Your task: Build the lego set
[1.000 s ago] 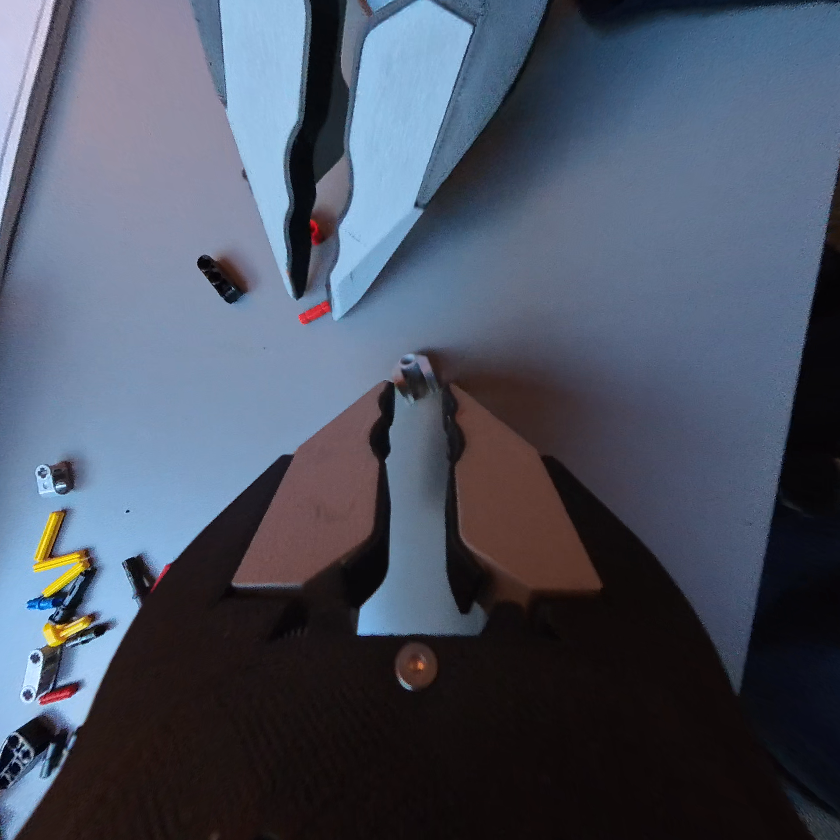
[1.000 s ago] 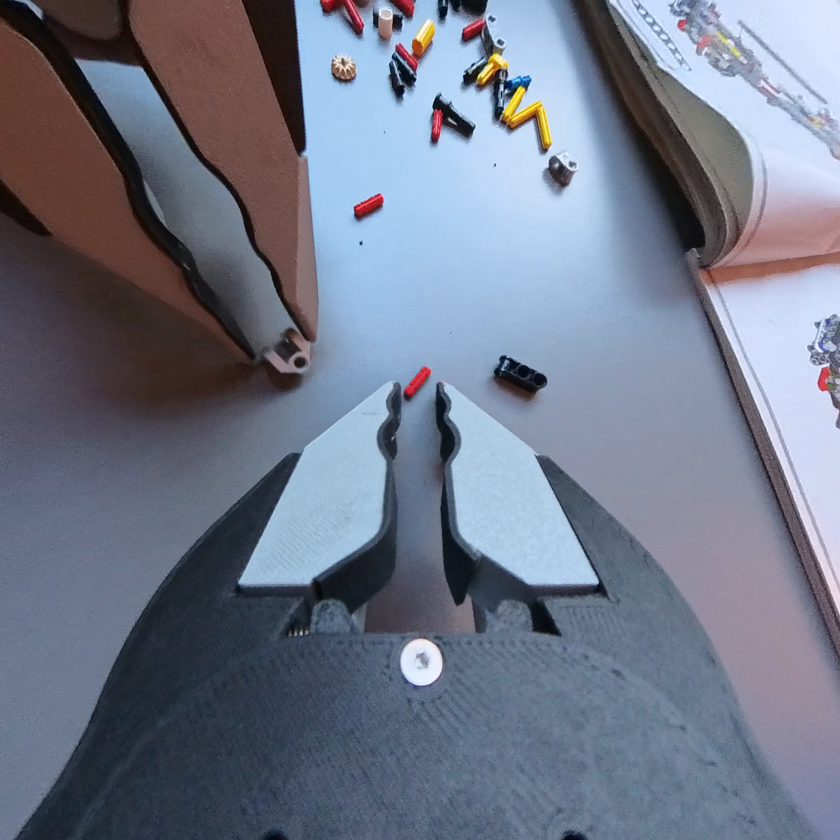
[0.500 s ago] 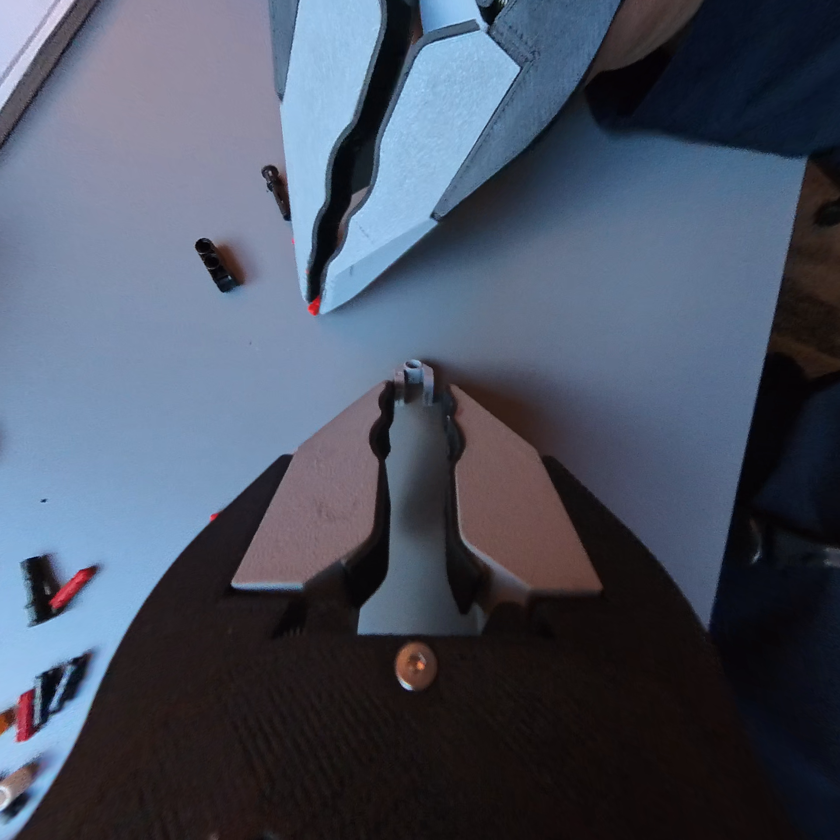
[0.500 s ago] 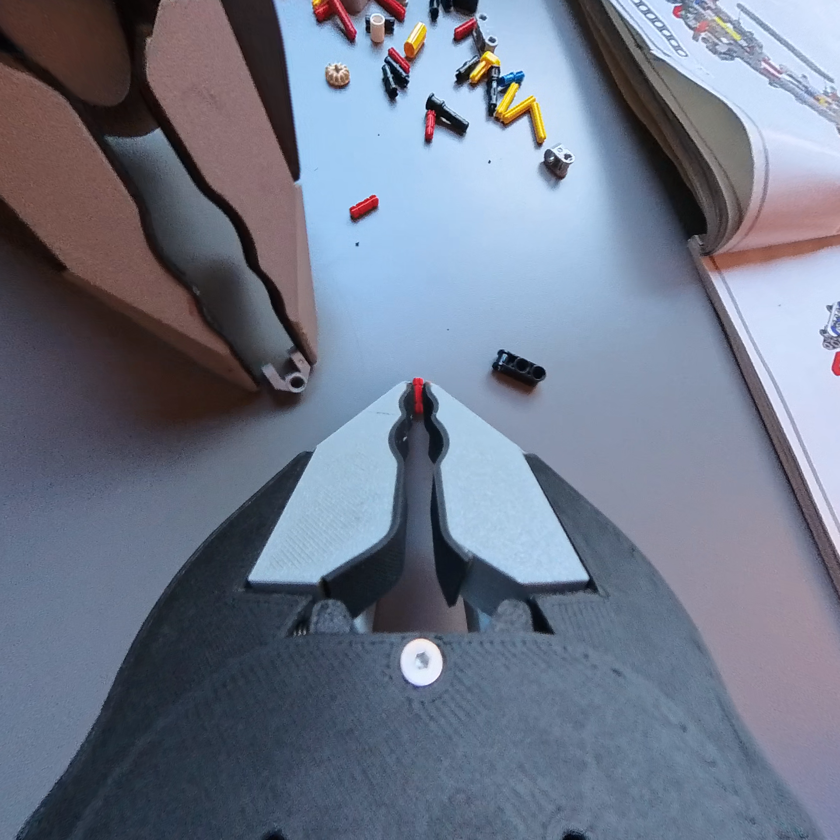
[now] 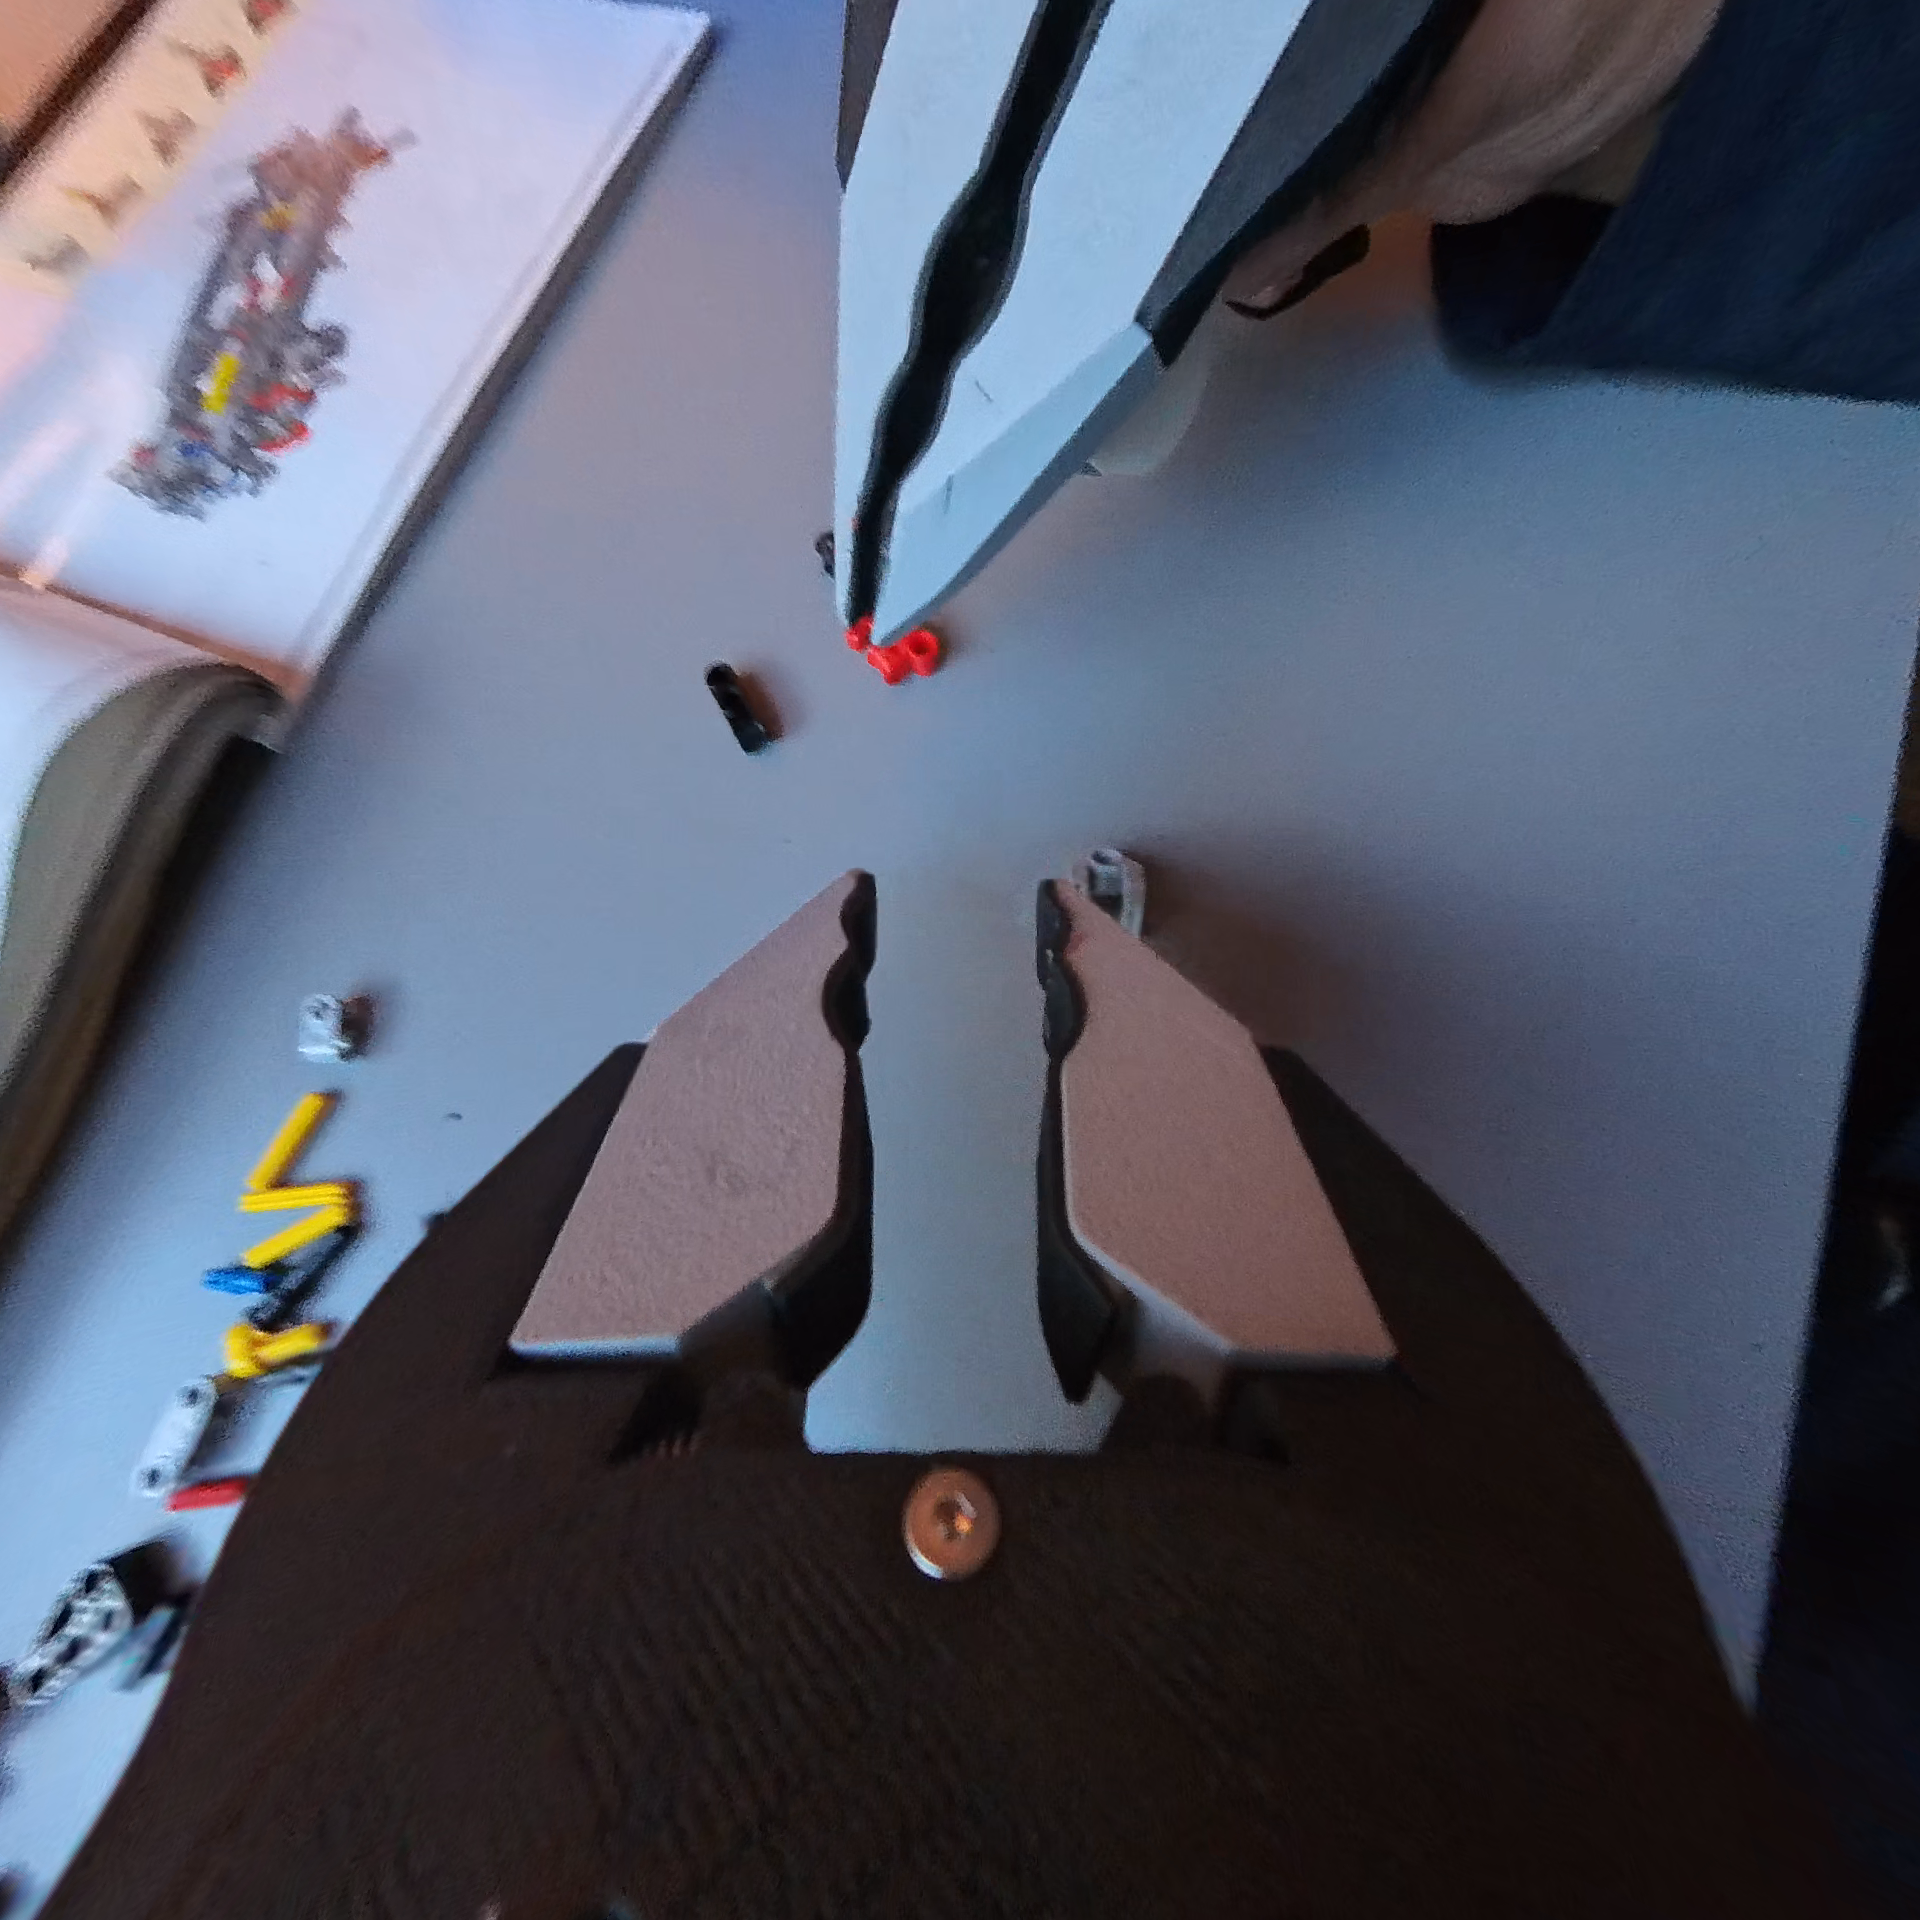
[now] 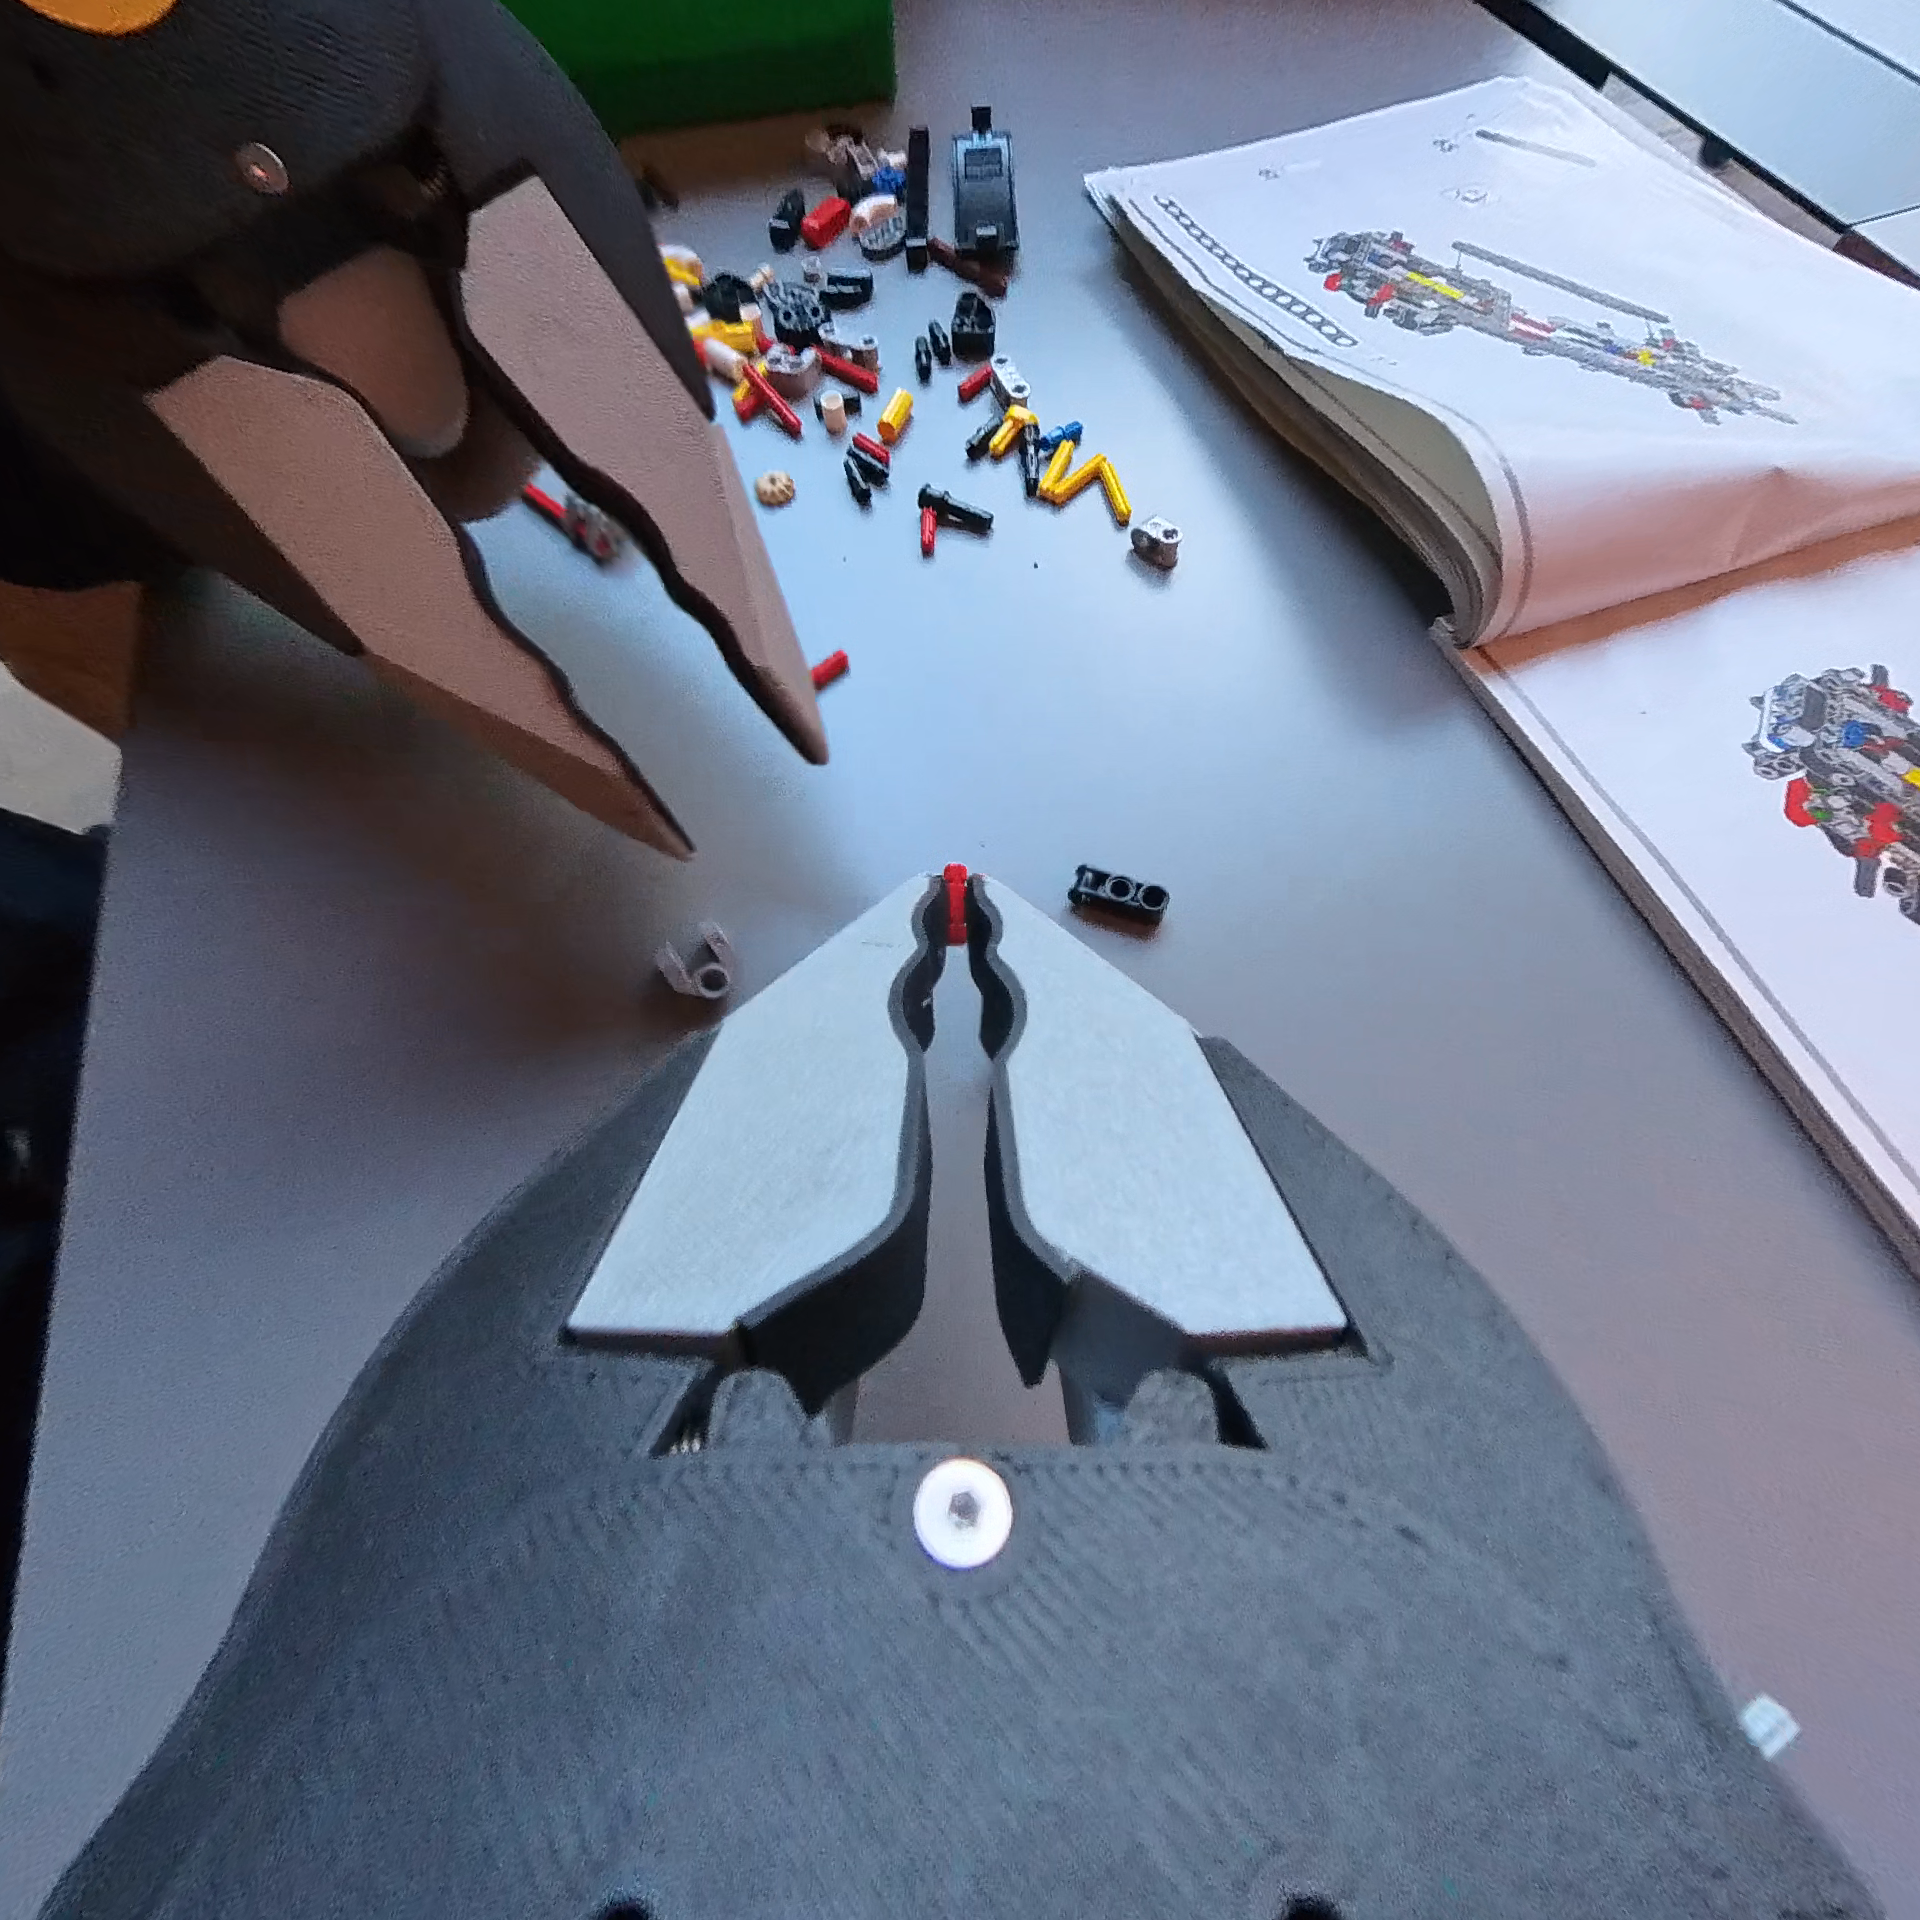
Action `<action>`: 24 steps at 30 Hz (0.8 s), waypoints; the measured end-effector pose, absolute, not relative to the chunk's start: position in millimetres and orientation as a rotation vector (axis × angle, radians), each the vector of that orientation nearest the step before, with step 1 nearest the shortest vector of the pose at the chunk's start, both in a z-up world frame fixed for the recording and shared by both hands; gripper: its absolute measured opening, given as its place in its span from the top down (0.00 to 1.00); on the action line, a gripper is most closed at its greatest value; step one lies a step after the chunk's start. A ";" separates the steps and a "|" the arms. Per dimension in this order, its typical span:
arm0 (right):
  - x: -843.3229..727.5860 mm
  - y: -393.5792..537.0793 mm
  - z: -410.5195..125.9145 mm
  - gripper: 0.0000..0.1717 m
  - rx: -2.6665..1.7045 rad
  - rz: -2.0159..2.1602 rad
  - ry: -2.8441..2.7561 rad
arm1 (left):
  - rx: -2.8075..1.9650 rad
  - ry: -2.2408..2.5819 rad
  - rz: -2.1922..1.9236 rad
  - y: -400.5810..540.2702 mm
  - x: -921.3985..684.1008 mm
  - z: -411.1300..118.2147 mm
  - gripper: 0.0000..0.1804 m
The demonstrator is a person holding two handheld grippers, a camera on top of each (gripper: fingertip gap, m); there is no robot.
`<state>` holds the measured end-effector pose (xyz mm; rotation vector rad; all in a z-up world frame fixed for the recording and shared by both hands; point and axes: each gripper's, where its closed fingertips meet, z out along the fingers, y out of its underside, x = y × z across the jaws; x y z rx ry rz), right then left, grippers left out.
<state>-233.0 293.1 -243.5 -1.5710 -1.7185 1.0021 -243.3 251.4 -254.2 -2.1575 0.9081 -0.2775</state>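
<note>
My left gripper is open and holds nothing. A small grey connector piece lies on the grey table just outside its right fingertip. In the right wrist view the same connector lies free on the table, with the left gripper raised above and behind it. My right gripper is shut on a small red pin that sticks out of its tips. In the left wrist view the right gripper points down at the table with the red pin at its tips. A short black beam lies just to its right.
An open instruction booklet lies along the right side and also shows in the left wrist view. A scatter of small red, yellow and black pieces lies farther back, by a green box. The table edge runs close by. The gap from one gripper's tips to the other's is roughly 5 centimeters.
My left jaws opened and let go of the grey connector, which now lies on the table, and the gripper rose. My right gripper shut on the red pin and keeps hold of it.
</note>
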 end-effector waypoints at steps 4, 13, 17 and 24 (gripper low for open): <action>-233.8 292.7 -235.2 1.00 -1.577 1.088 -1.670 | -2.087 0.986 -0.185 269.1 -244.7 -247.5 0.87; -228.7 313.0 -230.0 1.00 -1.633 1.104 -1.558 | -2.288 0.999 -0.398 246.3 -241.0 -263.8 0.86; -229.0 309.1 -224.5 1.00 -1.622 1.132 -1.553 | -2.356 0.959 -0.476 223.3 -233.4 -269.5 0.80; -228.9 302.7 -239.6 1.00 -1.621 1.010 -1.657 | -2.317 1.024 -0.311 232.7 -214.9 -286.1 0.87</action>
